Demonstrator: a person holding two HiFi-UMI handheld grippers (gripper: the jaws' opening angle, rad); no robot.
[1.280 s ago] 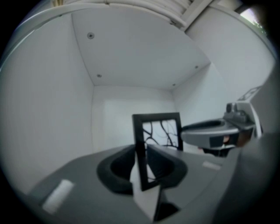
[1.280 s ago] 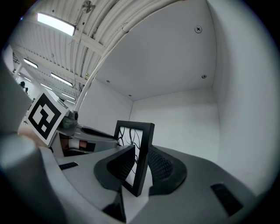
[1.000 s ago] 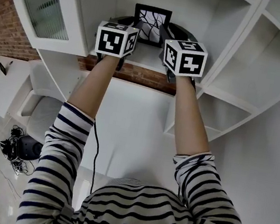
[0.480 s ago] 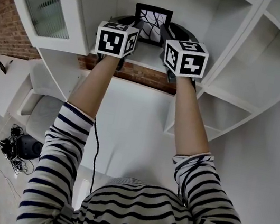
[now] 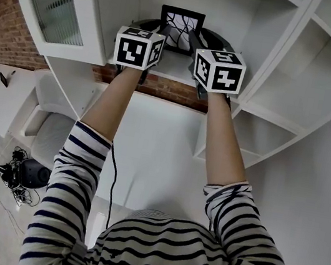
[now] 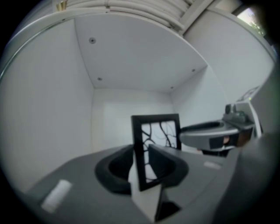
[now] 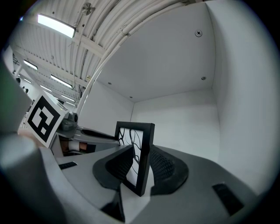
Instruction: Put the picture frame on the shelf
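The black picture frame [image 5: 180, 28] with a line drawing stands upright on the white shelf [image 5: 175, 68], inside a white compartment. My left gripper [image 5: 165, 31] has the frame's left edge [image 6: 140, 157] between its jaws. They have just been opening, and a sliver of the picture shows between the frame bar and the right jaw. My right gripper [image 5: 193, 39] is shut on the frame's right edge [image 7: 144, 162], with both pads against it. Both grippers point level into the compartment. Each gripper shows in the other's view: the right gripper [image 6: 214, 136] and the left gripper [image 7: 85, 131].
The compartment's side walls and back wall [image 6: 131, 109] lie close around the frame. A glass-fronted cabinet door [image 5: 48, 3] hangs to the left, and more open shelf compartments [image 5: 329, 69] are to the right. A brick wall [image 5: 5, 37] and floor cables [image 5: 15, 175] lie below left.
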